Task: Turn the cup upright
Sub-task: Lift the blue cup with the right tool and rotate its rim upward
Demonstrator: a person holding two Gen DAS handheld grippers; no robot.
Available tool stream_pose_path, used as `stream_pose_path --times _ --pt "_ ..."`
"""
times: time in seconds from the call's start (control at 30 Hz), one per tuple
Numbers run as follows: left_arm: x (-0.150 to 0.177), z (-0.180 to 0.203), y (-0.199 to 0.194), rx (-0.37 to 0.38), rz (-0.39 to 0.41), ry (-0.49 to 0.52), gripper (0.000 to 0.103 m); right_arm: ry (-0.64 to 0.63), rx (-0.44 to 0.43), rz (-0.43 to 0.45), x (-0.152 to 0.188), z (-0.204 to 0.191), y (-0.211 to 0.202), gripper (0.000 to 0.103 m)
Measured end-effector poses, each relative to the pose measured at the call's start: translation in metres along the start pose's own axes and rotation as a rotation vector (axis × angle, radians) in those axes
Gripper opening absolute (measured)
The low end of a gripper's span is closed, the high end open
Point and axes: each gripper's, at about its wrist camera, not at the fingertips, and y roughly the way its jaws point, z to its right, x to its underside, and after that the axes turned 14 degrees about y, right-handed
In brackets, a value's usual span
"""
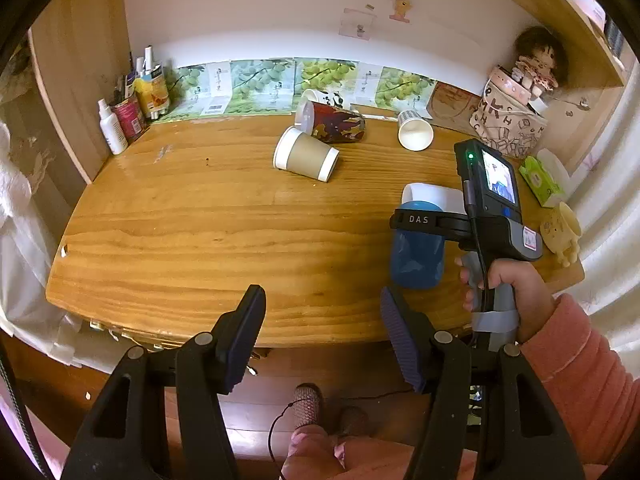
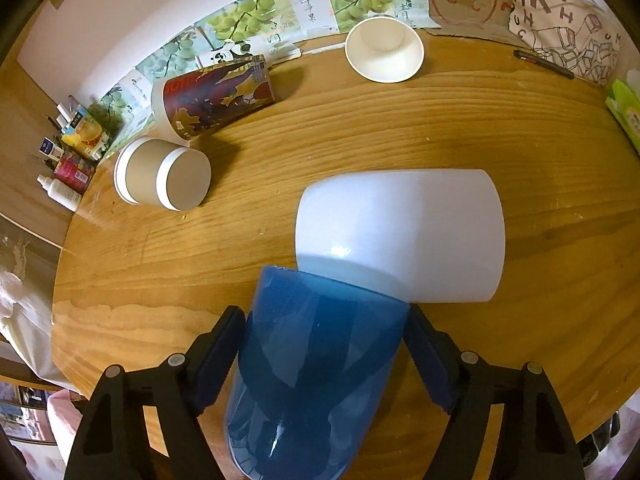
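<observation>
A translucent blue cup (image 2: 316, 364) sits between the fingers of my right gripper (image 2: 326, 344), which is shut on it just above the wooden table (image 2: 200, 280); its mouth faces the camera. The cup also shows in the left wrist view (image 1: 418, 248), held by the right gripper (image 1: 416, 222). A white cup (image 2: 404, 232) lies on its side right behind it. A brown paper cup (image 2: 160, 176), a red patterned cup (image 2: 216, 92) and a white paper cup (image 2: 384, 50) lie on their sides further back. My left gripper (image 1: 322, 332) is open and empty at the table's front edge.
Bottles and pens (image 1: 128, 108) stand at the back left corner. A printed bag (image 1: 508, 120) with a doll (image 1: 536, 60), a green tissue pack (image 1: 542, 180) and a yellow mug (image 1: 564, 232) crowd the right side. A pen (image 2: 544, 63) lies by the bag.
</observation>
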Motion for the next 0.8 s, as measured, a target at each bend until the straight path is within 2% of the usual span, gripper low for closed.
stream_pose_path --times 0.17,0.53,0.73,0.8 --pt "-0.006 0.000 0.002 0.006 0.009 0.028 0.064 -0.012 -0.024 0.044 0.001 -0.003 -0.009 0.080" --pt "-0.018 0.000 0.004 0.018 0.024 0.078 0.064 -0.107 -0.085 0.228 0.025 -0.013 -0.041 0.078" --pt "-0.019 -0.002 0.006 0.017 0.012 0.095 0.064 -0.232 -0.017 0.397 0.050 -0.025 -0.052 0.077" --pt "-0.018 -0.002 0.006 0.016 0.009 0.097 0.064 -0.301 0.035 0.480 0.061 -0.032 -0.054 0.077"
